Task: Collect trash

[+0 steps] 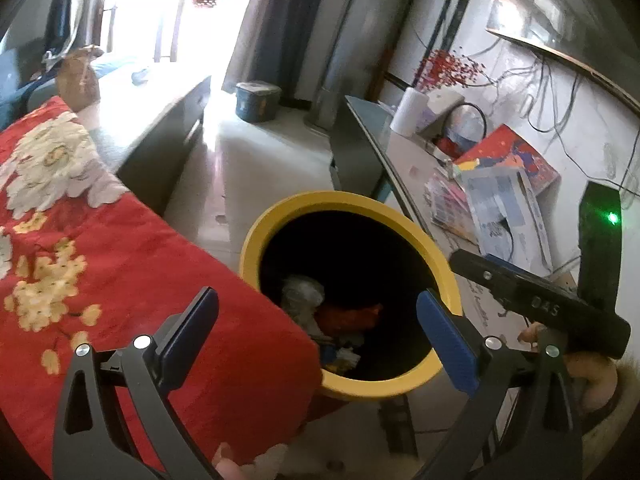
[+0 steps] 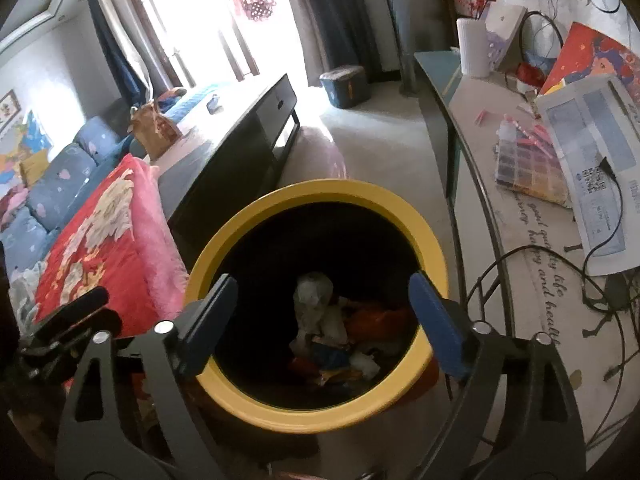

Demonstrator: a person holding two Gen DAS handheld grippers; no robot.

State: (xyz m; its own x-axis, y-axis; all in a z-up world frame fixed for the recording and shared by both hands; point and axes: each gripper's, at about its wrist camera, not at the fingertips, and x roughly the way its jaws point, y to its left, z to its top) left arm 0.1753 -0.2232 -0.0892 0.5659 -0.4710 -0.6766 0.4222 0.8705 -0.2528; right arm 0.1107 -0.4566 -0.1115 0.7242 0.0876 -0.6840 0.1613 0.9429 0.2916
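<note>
A yellow-rimmed round bin stands on the floor between a bed and a table; it also shows in the right wrist view. Inside lie crumpled white paper, an orange wrapper and other scraps. My left gripper is open and empty, held above the bin's near rim. My right gripper is open and empty, directly over the bin's mouth. The right gripper's body shows at the right of the left wrist view.
A red flowered blanket covers the bed at the left. A glass-topped table at the right holds papers, a colour chart, cables and a white vase. A dark TV cabinet and a blue box stand beyond.
</note>
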